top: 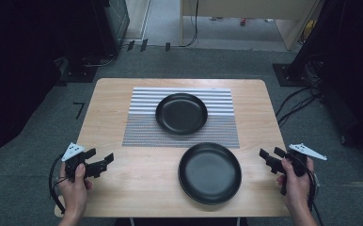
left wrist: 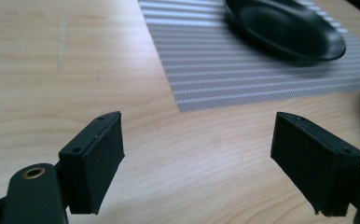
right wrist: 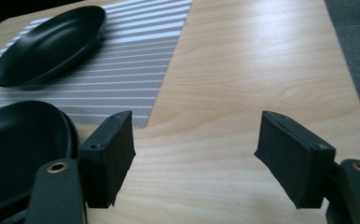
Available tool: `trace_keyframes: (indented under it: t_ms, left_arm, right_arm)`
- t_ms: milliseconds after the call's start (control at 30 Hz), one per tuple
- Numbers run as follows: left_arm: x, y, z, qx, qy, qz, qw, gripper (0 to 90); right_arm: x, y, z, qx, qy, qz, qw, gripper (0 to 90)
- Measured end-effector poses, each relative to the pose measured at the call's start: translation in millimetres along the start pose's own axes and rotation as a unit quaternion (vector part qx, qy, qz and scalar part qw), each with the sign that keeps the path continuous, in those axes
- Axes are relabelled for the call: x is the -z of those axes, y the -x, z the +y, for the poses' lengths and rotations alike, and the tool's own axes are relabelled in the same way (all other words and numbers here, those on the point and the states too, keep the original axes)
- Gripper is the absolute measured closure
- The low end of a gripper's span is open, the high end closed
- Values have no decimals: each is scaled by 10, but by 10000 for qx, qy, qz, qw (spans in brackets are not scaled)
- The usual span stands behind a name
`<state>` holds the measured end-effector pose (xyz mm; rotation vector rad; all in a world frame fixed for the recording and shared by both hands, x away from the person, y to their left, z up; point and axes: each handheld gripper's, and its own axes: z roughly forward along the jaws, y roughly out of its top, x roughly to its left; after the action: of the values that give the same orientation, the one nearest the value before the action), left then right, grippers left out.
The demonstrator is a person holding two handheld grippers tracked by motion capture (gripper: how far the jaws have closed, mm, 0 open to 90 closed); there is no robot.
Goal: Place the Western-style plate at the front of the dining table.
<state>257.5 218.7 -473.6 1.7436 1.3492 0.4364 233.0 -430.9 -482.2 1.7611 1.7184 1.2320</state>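
Black near plate (top: 209,172) sat lower centre, far plate (top: 181,113) on striped mat (top: 137,131) above | left gripper (top: 100,162) wide, empty, lower left | right gripper (top: 270,156) wide, empty, lower right | advice: probably approach a plate rim low, jaws straddling the edge.

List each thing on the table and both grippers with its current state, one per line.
Far plate: upright, empty, on the striped mat.
Near plate: upright, empty, on bare table, off the mat.
Left gripper: open, empty.
Right gripper: open, empty.
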Motion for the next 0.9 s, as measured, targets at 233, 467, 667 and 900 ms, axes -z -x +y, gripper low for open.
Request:
trace_keyframes:
  t_ms: [233, 467, 667, 900]
  left_arm:
    - [20, -76, -211, 84, -134, 181, 9997, 173]
    - [87, -144, -378, 48, -228, 450, 9987, 173]
    - [91, -196, -512, -34, -336, 706, 9969, 173]
    - [78, -187, -550, -281, -449, 1088, 9926, 175]
  right_arm:
    - [85, 124, -143, -122, -45, -113, 9999, 272]
    - [148, 202, -355, -111, -242, -276, 9993, 271]
    - [171, 221, -509, -126, -393, -403, 9983, 271]
    - [166, 95, -612, 493, -419, -919, 9937, 244]
